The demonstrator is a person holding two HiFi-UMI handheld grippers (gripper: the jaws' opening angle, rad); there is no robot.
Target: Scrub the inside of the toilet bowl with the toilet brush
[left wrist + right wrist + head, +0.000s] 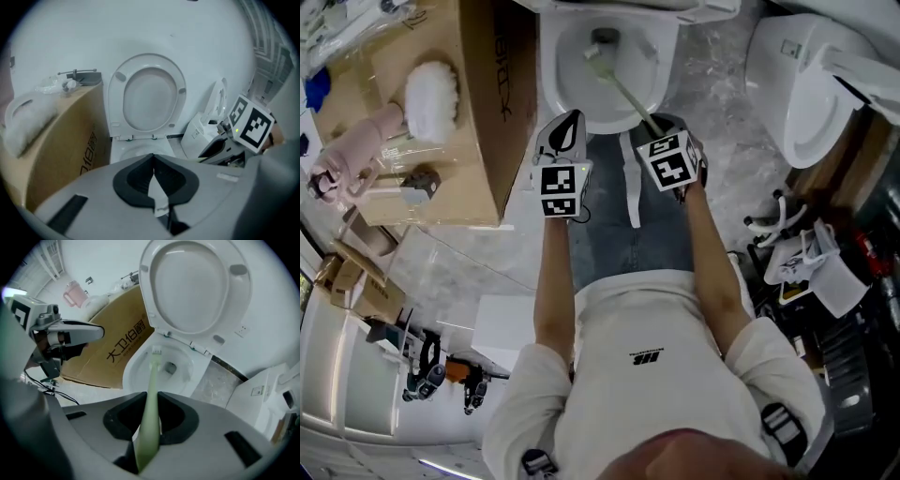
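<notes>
The white toilet bowl stands open at the top of the head view, lid raised. A pale green toilet brush slants down into it, its small head just above the drain. My right gripper is shut on the brush handle near the bowl's front rim. To its left, my left gripper hovers over the front left rim. Its jaws are shut with nothing held.
A large cardboard box stands tight against the bowl's left side, with a fluffy white duster and a pink jug on top. A second toilet sits at the right, with clutter on the floor below it.
</notes>
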